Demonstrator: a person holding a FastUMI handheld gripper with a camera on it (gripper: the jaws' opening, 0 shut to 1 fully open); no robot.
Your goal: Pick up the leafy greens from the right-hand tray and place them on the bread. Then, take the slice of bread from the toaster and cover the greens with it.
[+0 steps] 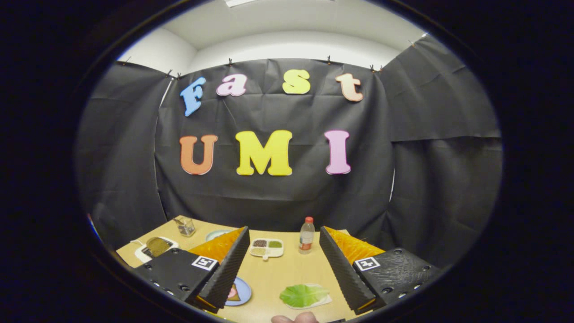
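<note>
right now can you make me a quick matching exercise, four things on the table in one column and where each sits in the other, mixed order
Things:
1. leafy green
2. bottle
3. toaster
4. glass jar

Places:
A. far end of the table, beyond the right finger
B. between the open fingers, on a white tray
C. far left corner
D. left of the left finger, bread slice in it

Pairs: 1-B, 2-A, 3-D, 4-C

walls: black cloth, clipped up | above: white wall, white ceiling | furniture: tan table
</note>
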